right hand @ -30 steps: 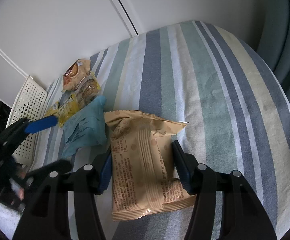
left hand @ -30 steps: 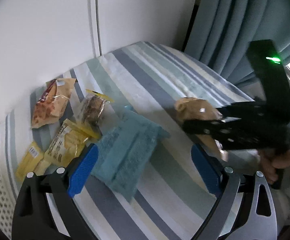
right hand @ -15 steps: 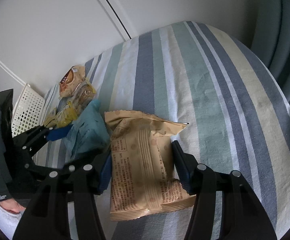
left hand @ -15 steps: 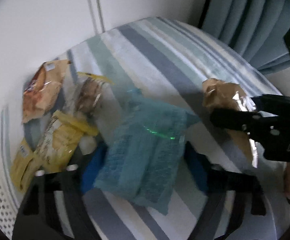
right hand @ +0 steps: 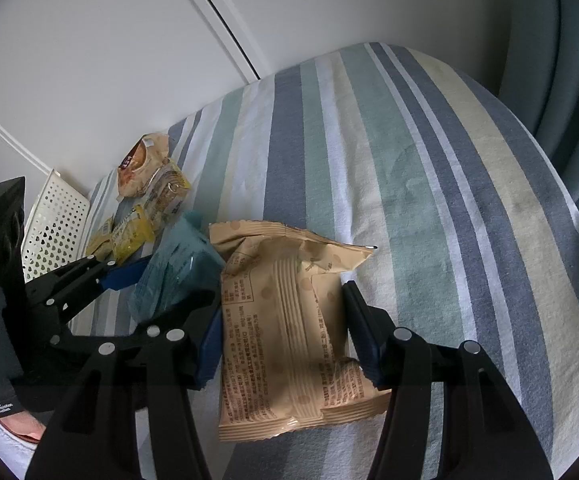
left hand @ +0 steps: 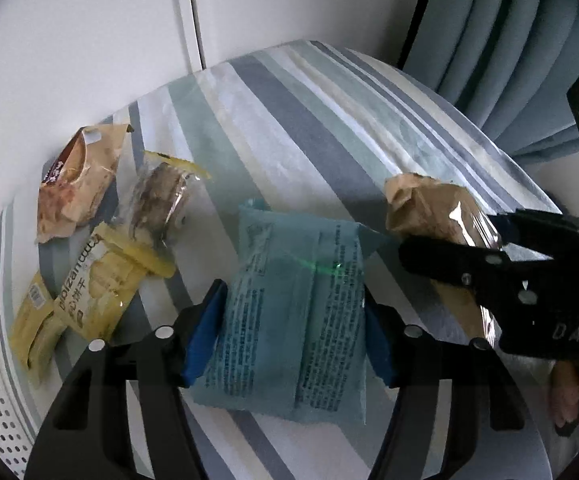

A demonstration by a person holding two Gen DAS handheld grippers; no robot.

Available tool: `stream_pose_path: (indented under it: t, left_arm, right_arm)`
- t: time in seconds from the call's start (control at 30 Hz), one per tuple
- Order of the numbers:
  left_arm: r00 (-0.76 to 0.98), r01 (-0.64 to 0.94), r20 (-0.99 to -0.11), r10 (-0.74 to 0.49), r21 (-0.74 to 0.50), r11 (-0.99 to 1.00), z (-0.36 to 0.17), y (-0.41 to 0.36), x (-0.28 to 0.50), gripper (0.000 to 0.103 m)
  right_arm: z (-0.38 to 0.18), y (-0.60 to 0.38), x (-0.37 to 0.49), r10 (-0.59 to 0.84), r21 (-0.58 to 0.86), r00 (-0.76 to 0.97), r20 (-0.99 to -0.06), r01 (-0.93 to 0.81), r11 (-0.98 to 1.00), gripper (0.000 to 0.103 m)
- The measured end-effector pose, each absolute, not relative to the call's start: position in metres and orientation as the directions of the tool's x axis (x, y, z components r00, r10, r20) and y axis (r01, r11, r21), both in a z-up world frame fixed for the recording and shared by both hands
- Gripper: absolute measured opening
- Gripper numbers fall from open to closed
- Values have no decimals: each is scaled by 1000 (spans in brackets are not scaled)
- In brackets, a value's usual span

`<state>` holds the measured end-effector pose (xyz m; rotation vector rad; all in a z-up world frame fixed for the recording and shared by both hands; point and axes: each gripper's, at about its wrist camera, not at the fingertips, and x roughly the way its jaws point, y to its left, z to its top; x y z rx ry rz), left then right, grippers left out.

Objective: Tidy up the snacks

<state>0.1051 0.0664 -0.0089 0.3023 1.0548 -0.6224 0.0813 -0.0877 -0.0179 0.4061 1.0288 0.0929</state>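
A teal snack packet [left hand: 293, 312] lies lengthwise between the blue pads of my left gripper [left hand: 291, 334]. Both pads press its long edges, so the gripper is shut on it. The right wrist view shows the same teal packet [right hand: 177, 276] tilted up off the striped cloth [right hand: 369, 140]. My right gripper [right hand: 285, 340] is shut on a tan snack packet [right hand: 285, 320], which sticks out ahead of the fingers. From the left wrist view, this tan packet [left hand: 433, 208] hangs just right of the teal one.
Several more snacks lie at the left: a brown-orange packet [left hand: 77, 188], a clear-wrapped dark cookie [left hand: 161, 200] and yellow biscuit packets [left hand: 97, 284]. A white perforated basket [right hand: 53, 232] stands at the far left. Blue curtains [left hand: 489, 40] hang on the right, and a white wall is behind.
My left gripper moved forward over the teal packet, and its wide-open fingers narrowed onto it. The right gripper kept hold of the tan packet and barely shifted.
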Motion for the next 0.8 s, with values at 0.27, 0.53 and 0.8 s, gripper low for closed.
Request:
stream_pose_path:
  t: [0.27,0.53,0.8]
  left_arm:
    - [424,541,-831,-360,-86,836,14,97,96,55]
    - [534,490,-763,-365,-72,869,61,134,75,55]
    - [661,377,-684,-308,-53,925,102,189,57,55]
  right_arm:
    - [-18,-87,82,256,360,516,-817,110,926,56]
    - [-18,-82,84,241,337,509,-827,106,935,57]
    - [-20,-70,89,215,288,489,-845,79,954,62]
